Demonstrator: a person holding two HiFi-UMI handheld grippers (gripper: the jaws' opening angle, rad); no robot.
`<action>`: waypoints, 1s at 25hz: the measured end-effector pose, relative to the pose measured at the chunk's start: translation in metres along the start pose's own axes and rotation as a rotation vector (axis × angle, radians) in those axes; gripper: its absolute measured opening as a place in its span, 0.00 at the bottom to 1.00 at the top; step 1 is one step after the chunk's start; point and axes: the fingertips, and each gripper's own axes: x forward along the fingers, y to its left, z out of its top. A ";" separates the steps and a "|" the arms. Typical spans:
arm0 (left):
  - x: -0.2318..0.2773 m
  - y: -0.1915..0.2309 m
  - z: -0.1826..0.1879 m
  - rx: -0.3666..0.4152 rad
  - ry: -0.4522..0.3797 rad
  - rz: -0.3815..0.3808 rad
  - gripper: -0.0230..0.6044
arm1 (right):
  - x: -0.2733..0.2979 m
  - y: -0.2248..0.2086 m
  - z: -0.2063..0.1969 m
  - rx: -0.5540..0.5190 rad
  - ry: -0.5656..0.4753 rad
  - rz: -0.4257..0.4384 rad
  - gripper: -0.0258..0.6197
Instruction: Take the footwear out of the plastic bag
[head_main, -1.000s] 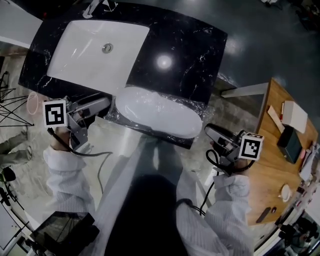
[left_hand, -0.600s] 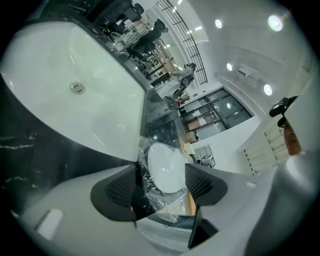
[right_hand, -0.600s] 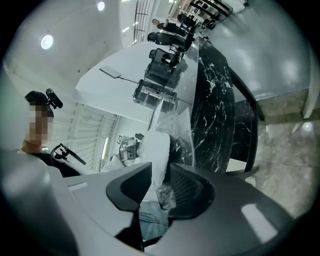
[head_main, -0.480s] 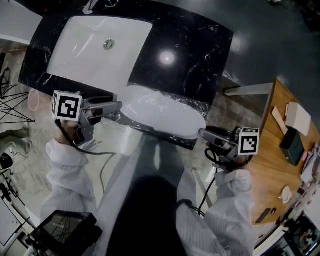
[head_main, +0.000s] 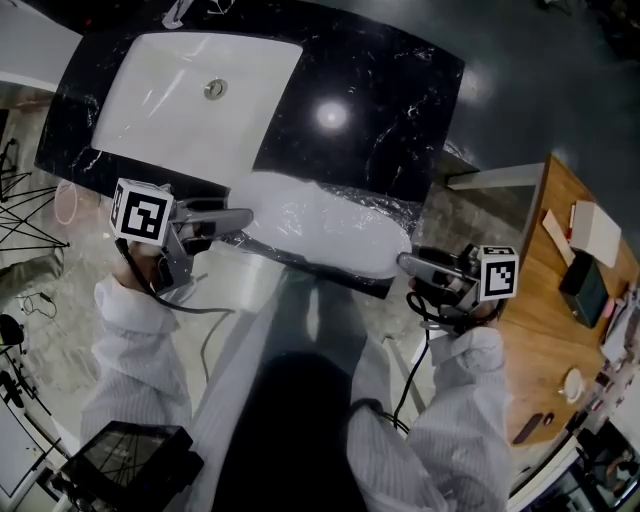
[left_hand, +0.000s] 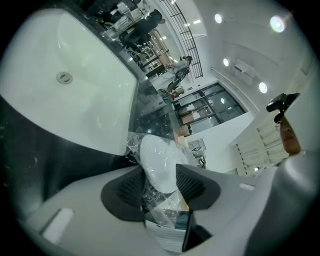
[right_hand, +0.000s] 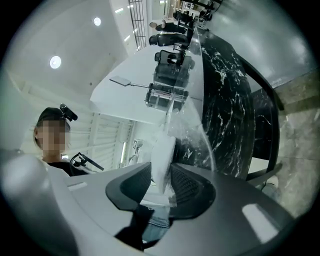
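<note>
Nearest the camera, the left claw (head_main: 240, 218) is held level at the front edge of the tabletop (head_main: 390, 110). Its jaws are closing on one end of the footwear (head_main: 340, 235). In the left gripper view, the white rounded tip of the footwear (left_hand: 160, 165) is seen between the ribbed pads (left_hand: 192, 182). The pads appear already to press its sides through crumpled film of the plastic bag (left_hand: 162, 210).

The right claw (head_main: 405, 263) is set against the opposite end. In the right gripper view its jaws (right_hand: 161, 182) are clamped on a thin white edge of the footwear (right_hand: 162, 155), with clear film of the bag (right_hand: 195, 130) caught in the grip.

The footwear lies wholly inside the plastic bag (head_main: 395, 205), lengthwise along the near edge of the black marble tabletop and between the two claws. It is judged that the two ends are taken so that the film can be held back by one side while the footwear is drawn out by the other. No opening of the bag can be made out, so removal is judged not yet begun.

Farther back, a white sink (head_main: 190, 90) is sunk into the tabletop, well apart from the bag.
</note>
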 end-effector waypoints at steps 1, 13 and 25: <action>0.000 -0.004 0.001 0.014 -0.007 -0.010 0.33 | 0.001 0.002 -0.001 -0.008 0.007 0.002 0.26; -0.018 -0.081 0.007 0.188 -0.101 -0.109 0.22 | -0.001 0.066 -0.006 -0.167 0.023 0.068 0.22; -0.042 -0.117 0.013 0.282 -0.213 -0.179 0.14 | -0.042 0.093 0.006 -0.182 -0.050 0.085 0.18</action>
